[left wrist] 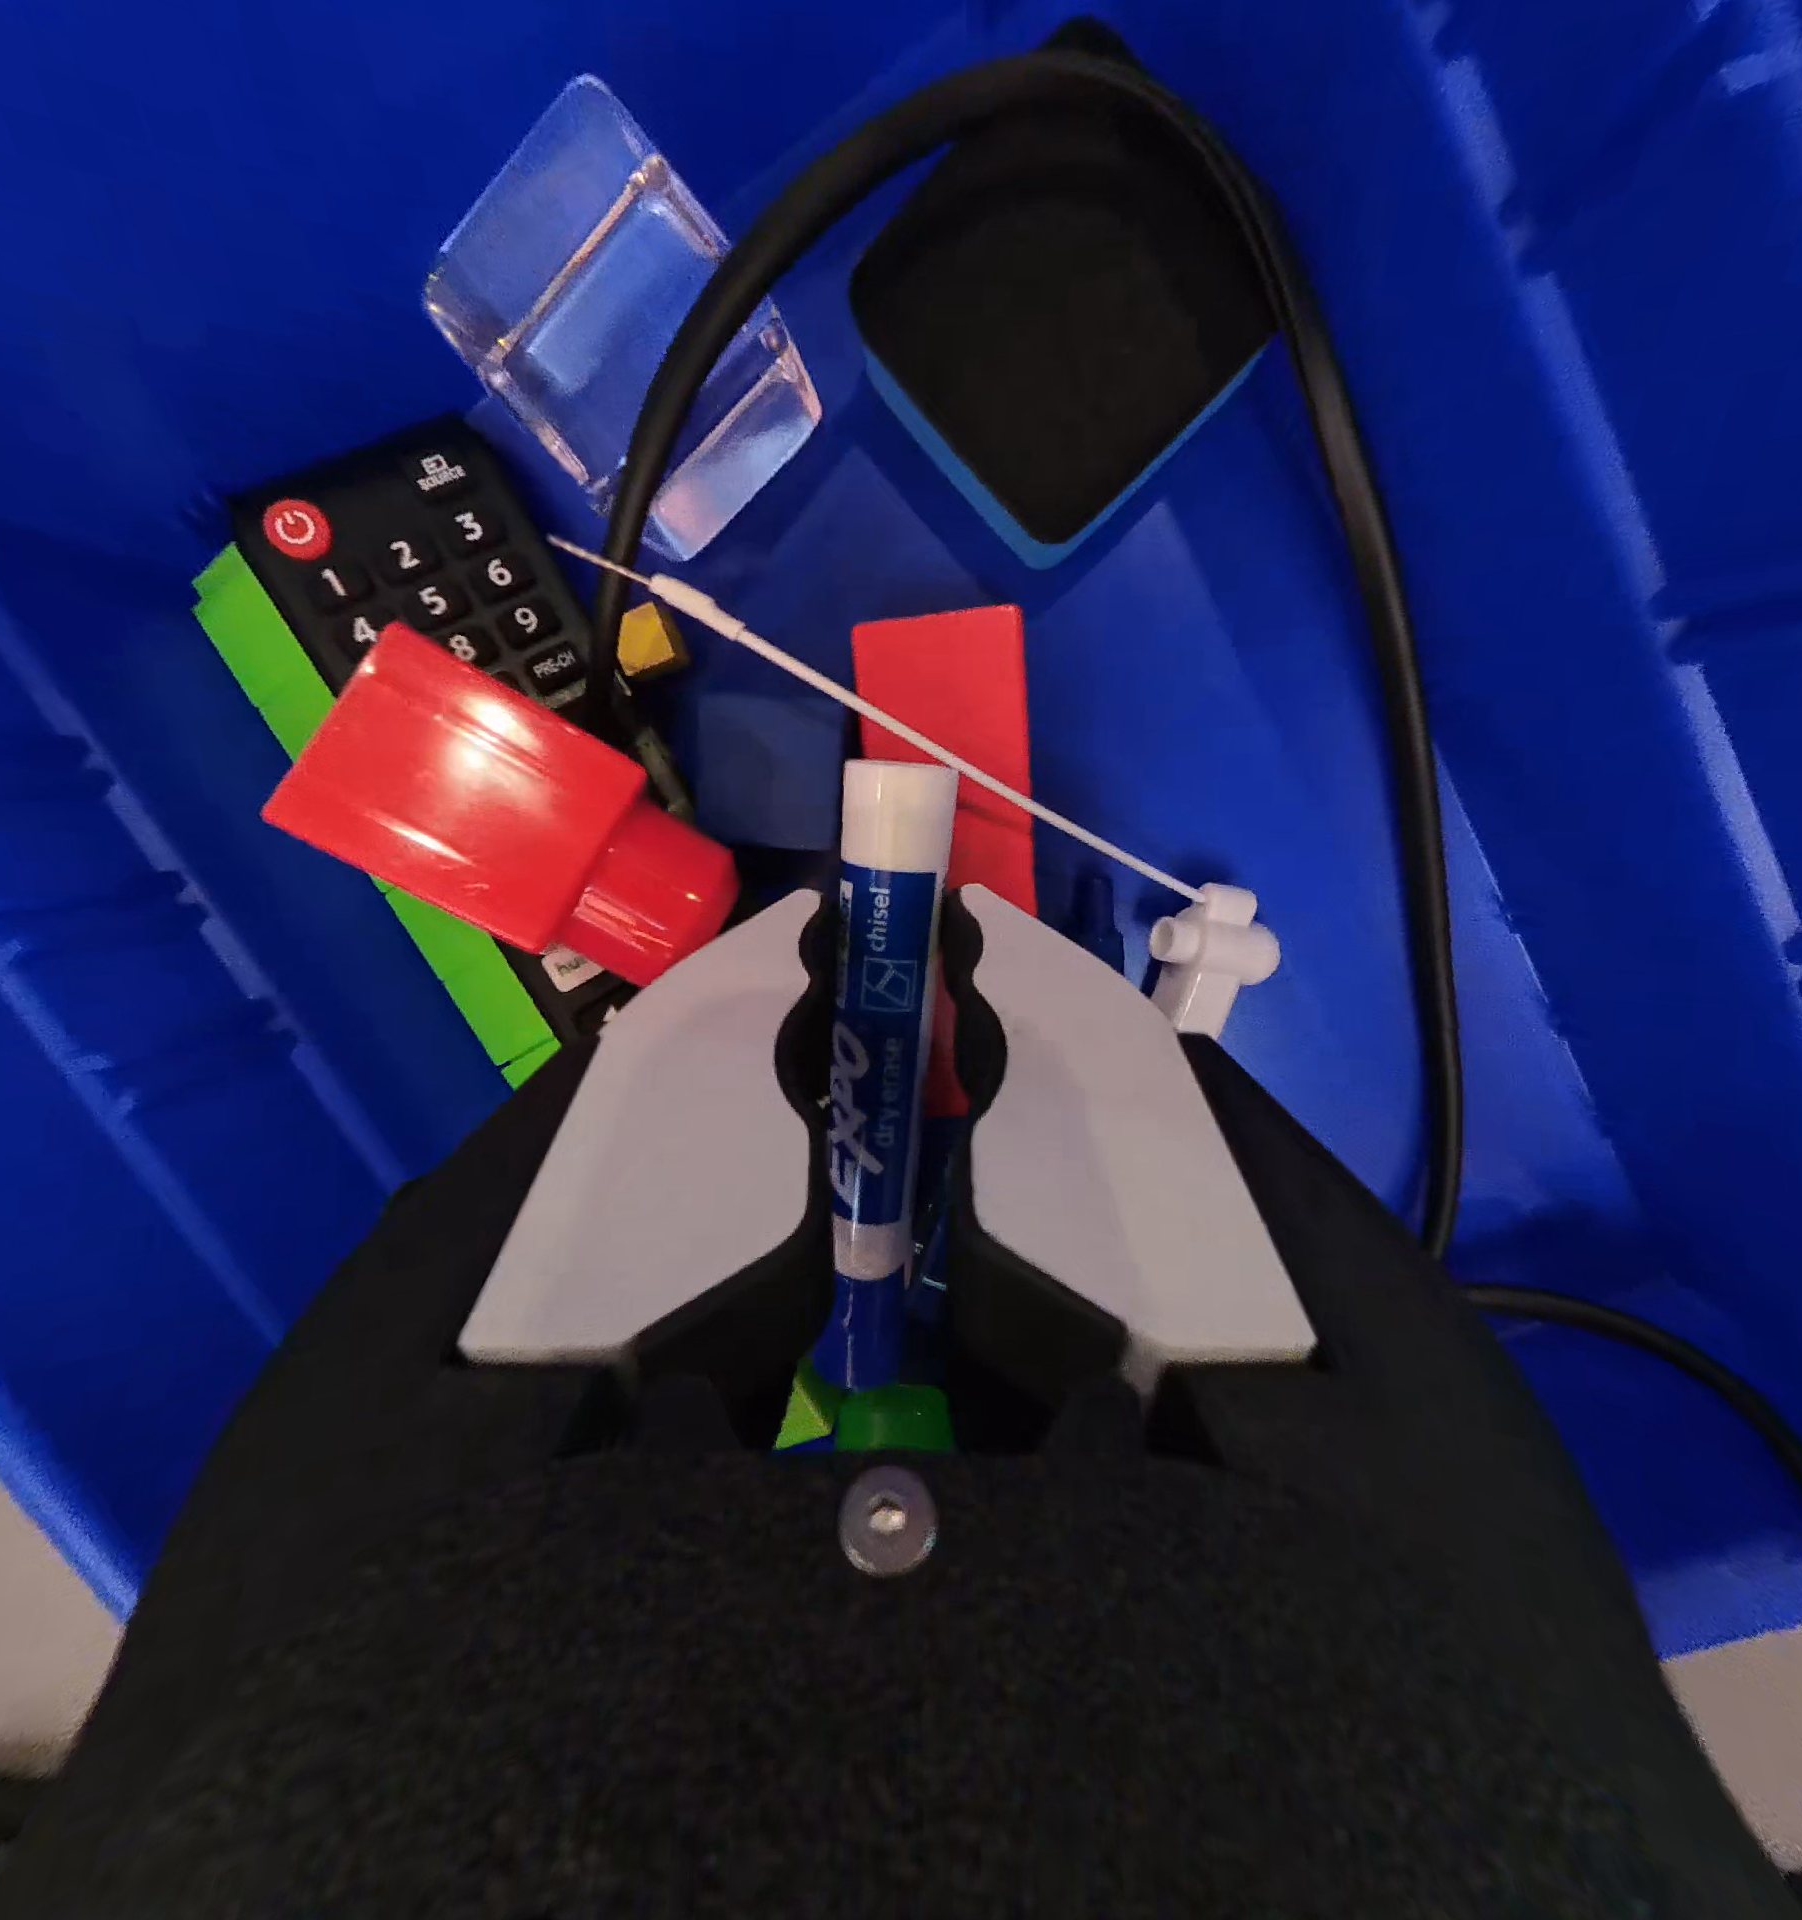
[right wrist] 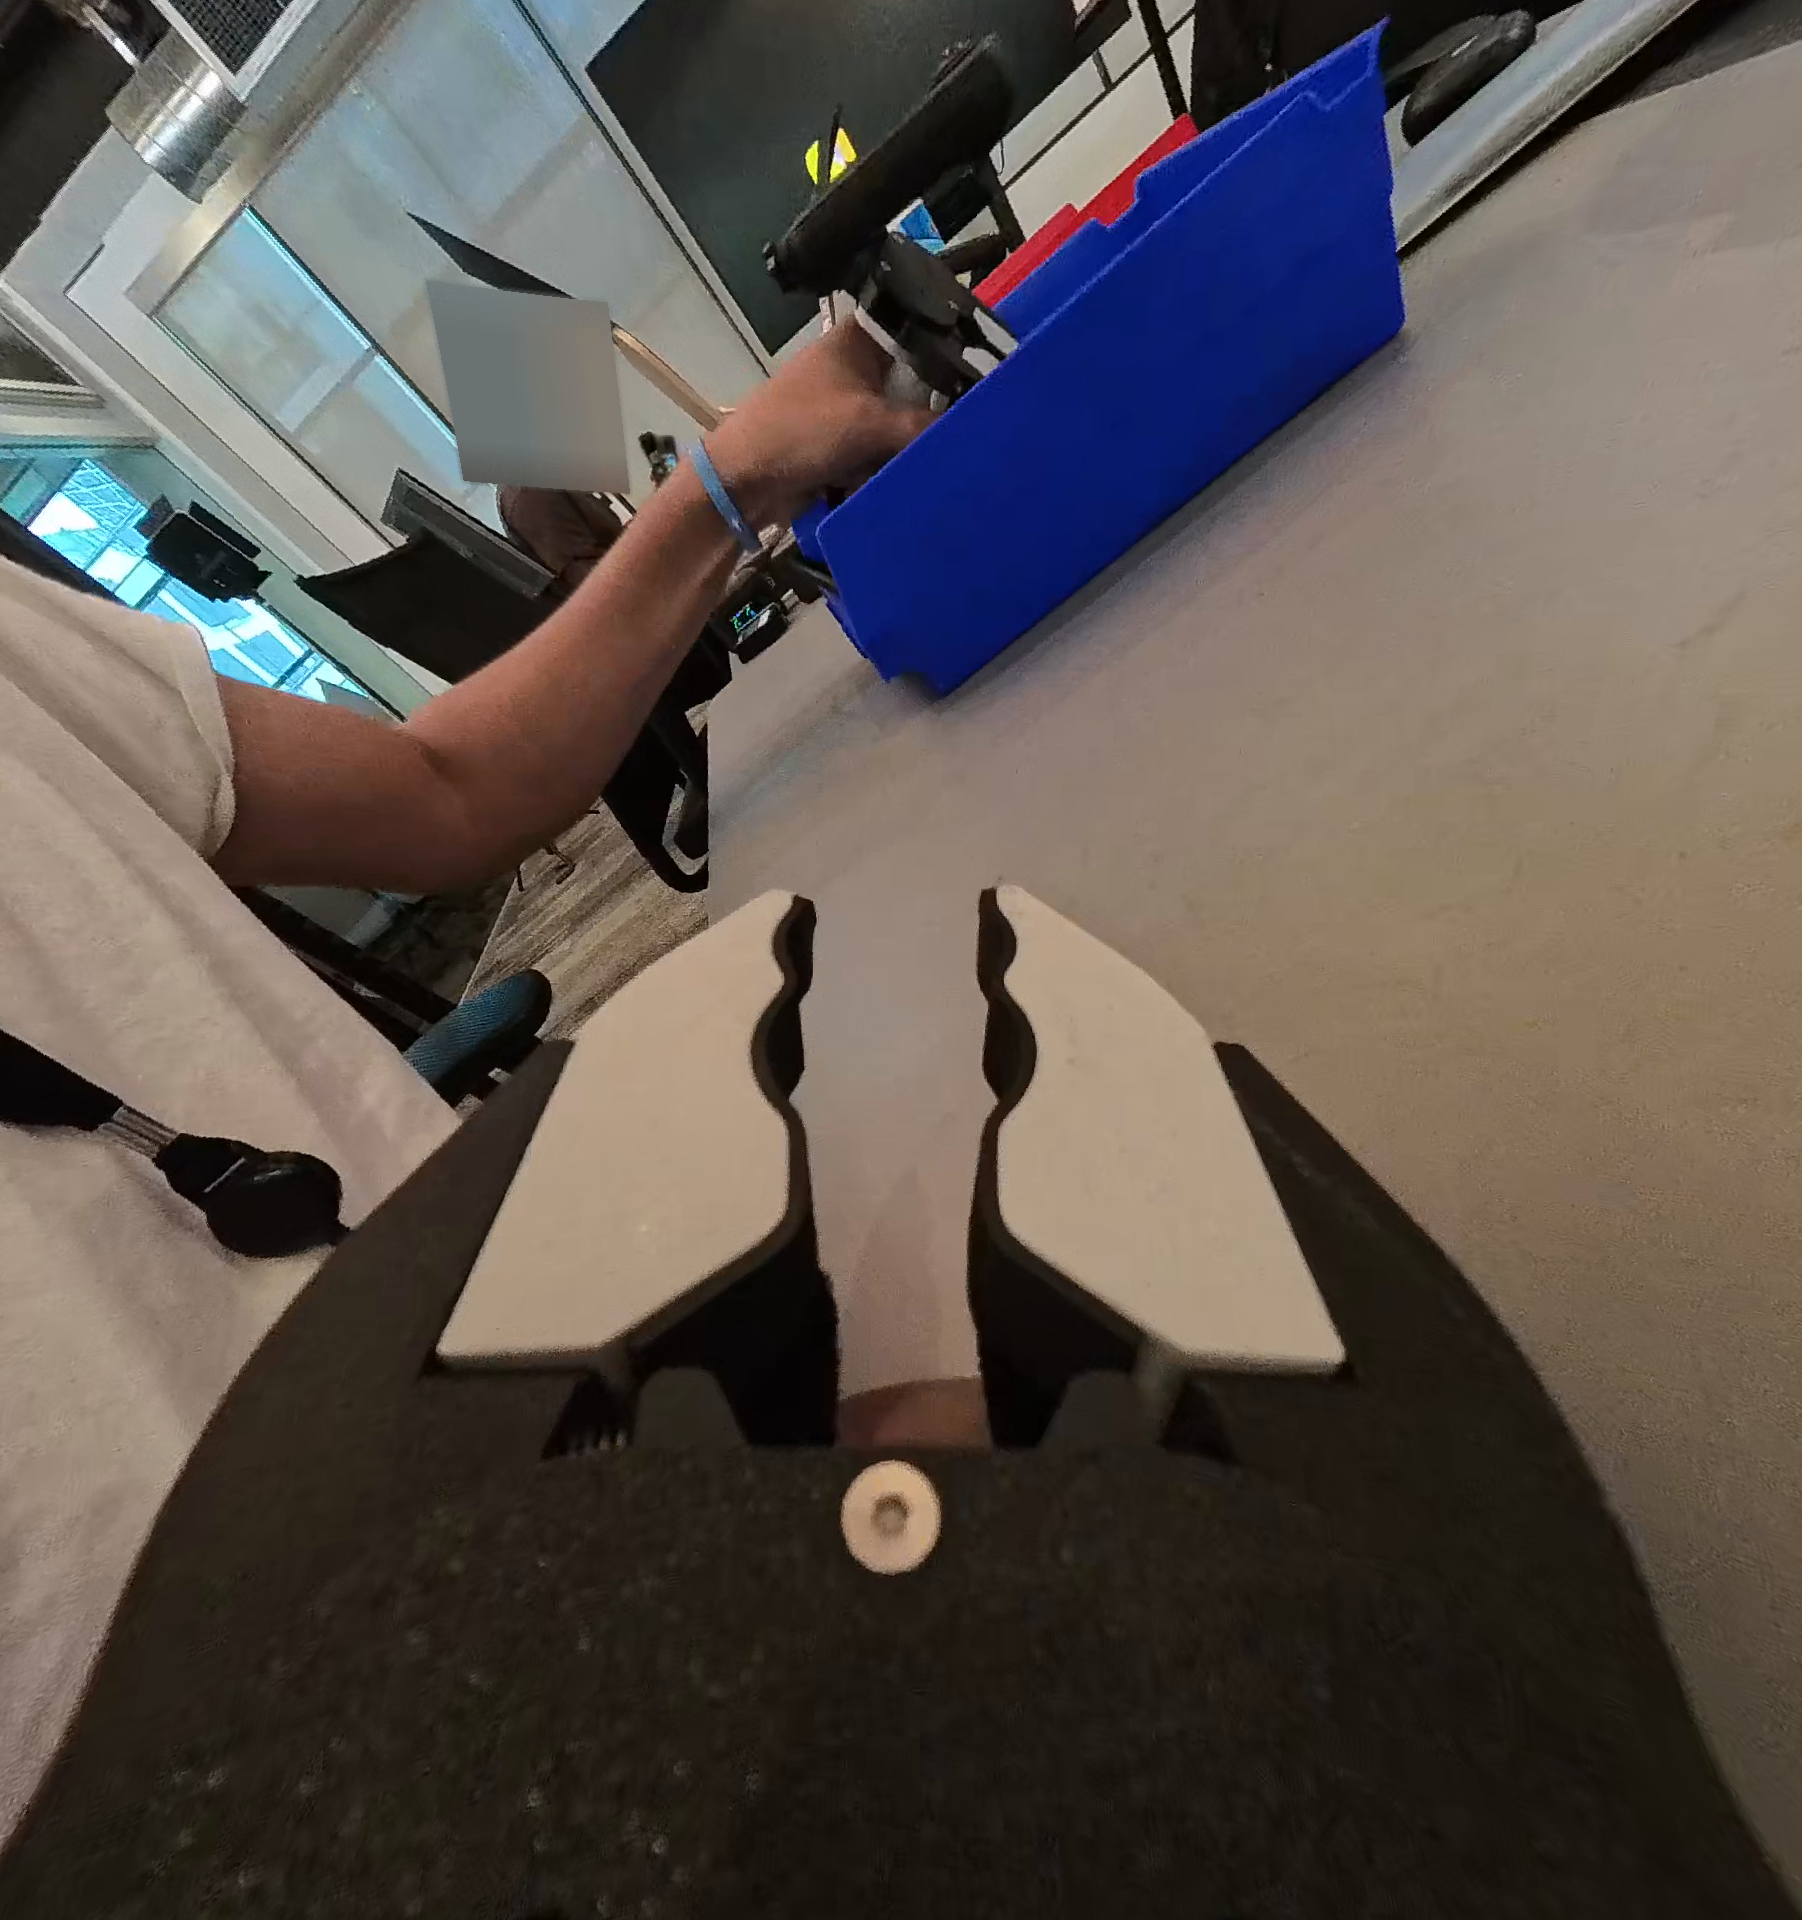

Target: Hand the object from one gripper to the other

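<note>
Left gripper: clamped on blue dry-erase marker inside blue bin; lift straight, clearing black cable. Right gripper: empty, jaws parted, waiting.

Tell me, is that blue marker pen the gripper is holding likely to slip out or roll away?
The marker looks smooth and round, so it would probably roll if laid on the table. It seems stiff and light. Here it sits in the notched pads of the left gripper, which likely steady it, though its glossy barrel might slide lengthwise under a loose grip.
</note>
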Action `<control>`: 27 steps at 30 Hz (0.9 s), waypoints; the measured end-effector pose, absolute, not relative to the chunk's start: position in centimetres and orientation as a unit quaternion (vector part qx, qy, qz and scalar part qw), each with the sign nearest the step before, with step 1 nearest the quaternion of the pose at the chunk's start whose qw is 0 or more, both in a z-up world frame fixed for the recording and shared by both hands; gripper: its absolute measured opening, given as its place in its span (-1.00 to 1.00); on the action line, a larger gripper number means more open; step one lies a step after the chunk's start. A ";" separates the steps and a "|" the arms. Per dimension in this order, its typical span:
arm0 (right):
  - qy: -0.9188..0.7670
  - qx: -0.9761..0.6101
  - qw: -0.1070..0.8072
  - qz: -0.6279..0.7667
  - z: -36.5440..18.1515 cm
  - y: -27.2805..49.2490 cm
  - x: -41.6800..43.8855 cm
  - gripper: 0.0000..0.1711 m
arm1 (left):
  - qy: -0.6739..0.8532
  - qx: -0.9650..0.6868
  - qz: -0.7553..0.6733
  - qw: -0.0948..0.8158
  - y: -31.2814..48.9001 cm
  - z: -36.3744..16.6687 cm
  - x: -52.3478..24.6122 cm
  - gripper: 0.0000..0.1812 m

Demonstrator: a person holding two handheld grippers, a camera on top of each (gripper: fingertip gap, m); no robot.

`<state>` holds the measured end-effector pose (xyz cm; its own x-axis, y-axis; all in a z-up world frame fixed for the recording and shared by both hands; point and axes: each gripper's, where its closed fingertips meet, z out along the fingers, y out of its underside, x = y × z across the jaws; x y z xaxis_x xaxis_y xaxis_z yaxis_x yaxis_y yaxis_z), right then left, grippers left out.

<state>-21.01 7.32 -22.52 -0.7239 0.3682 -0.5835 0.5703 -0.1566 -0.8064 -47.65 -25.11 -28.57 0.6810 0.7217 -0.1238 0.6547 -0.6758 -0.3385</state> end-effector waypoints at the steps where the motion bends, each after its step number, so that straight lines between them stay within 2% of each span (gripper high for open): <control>1: 0.644 0.364 0.076 -0.669 -22.5 7.3 -21.0 -0.64 | -0.379 -0.906 0.132 0.133 -25.1 -28.6 -47.7 -0.74; 6: 0.644 0.365 0.075 -0.668 -22.3 7.1 -21.2 -0.65 | -0.364 -0.900 0.203 0.128 -24.9 -26.3 -47.9 -0.79; 12: 0.666 0.348 0.072 -0.656 -21.8 6.5 -21.9 -0.64 | -0.330 -0.862 0.336 0.185 -21.9 -16.6 -46.9 -0.79; 15: 0.693 0.331 0.053 -0.638 -21.4 5.8 -22.9 -0.62 | -0.315 -0.840 0.350 0.269 -18.3 -12.3 -45.2 -0.79; 17: 0.720 0.314 0.021 -0.618 -21.1 5.1 -24.0 -0.57 | -0.305 -0.822 0.285 0.387 -14.1 -10.0 -42.9 -0.76; 19: 0.736 0.284 -0.006 -0.615 -19.9 4.0 -24.8 -0.53 | -0.276 -0.788 0.162 0.526 -9.2 -7.8 -39.4 -0.79; 21: 0.739 0.262 -0.019 -0.621 -18.3 2.8 -25.6 -0.50 | -0.237 -0.746 0.033 0.622 -5.2 -6.5 -35.6 -0.78; 24: 0.720 0.259 -0.005 -0.644 -15.7 1.5 -26.5 -0.50 | -0.197 -0.696 -0.113 0.682 -1.1 -6.9 -31.3 -0.78; 27: 0.700 0.268 0.061 -0.659 -14.0 0.4 -26.1 -0.50 | -0.183 -0.659 -0.183 0.706 1.3 -8.2 -28.6 -0.79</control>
